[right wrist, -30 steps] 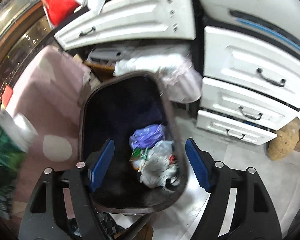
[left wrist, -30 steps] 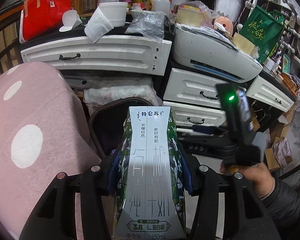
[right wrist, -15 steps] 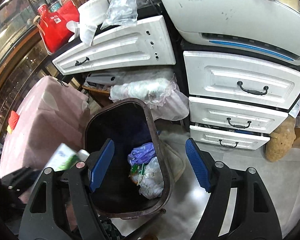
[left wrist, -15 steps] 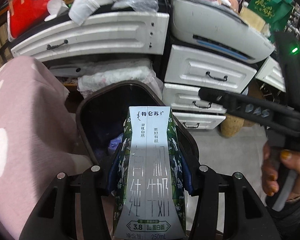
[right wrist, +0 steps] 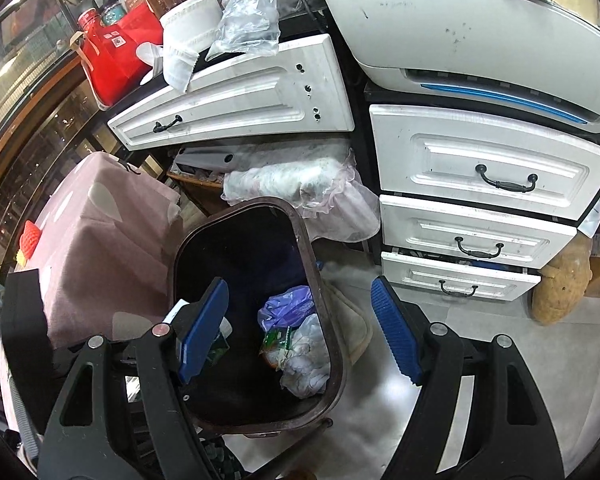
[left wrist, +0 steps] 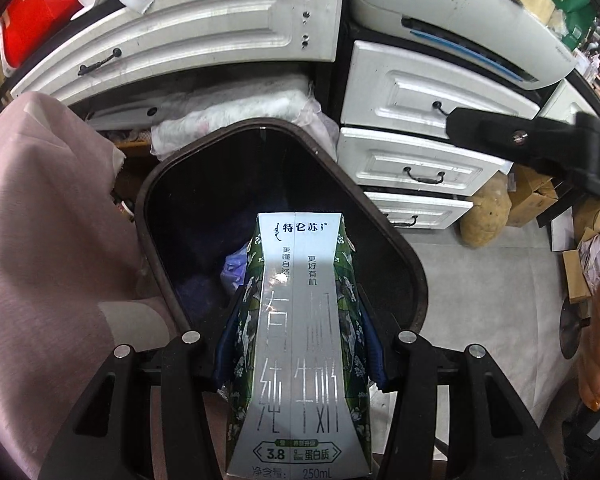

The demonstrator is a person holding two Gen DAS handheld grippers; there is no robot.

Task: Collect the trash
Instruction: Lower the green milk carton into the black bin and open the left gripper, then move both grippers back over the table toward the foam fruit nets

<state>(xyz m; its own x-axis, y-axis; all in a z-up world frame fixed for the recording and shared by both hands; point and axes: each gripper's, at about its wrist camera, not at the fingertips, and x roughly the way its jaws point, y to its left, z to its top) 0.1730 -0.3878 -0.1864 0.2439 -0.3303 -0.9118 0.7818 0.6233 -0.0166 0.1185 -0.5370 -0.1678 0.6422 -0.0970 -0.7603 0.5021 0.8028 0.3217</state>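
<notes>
My left gripper (left wrist: 298, 334) is shut on a green and silver milk carton (left wrist: 300, 320), its blue pads pressing both sides. The carton hangs tilted down over the mouth of a dark trash bin (left wrist: 416, 276). In the right wrist view the same bin (right wrist: 320, 280) stands on the floor, holding a purple bag (right wrist: 286, 306) and crumpled white wrappers (right wrist: 306, 356). My right gripper (right wrist: 300, 332) is open above the bin, nothing between its fingers. A corner of the carton (right wrist: 180, 308) peeks from behind its left finger.
White drawers (right wrist: 484, 176) stand behind and to the right of the bin, with a printer (right wrist: 480, 40) on top. A pink dotted cloth (right wrist: 100, 248) covers furniture on the left. A bundled white fabric (right wrist: 300, 184) lies just behind the bin. A person's hand (left wrist: 598, 344) shows at the right.
My left gripper has dropped and tipped downward with the carton, so the bin mouth now fills the view under it. The right gripper drew back and rose early on, then held still.
</notes>
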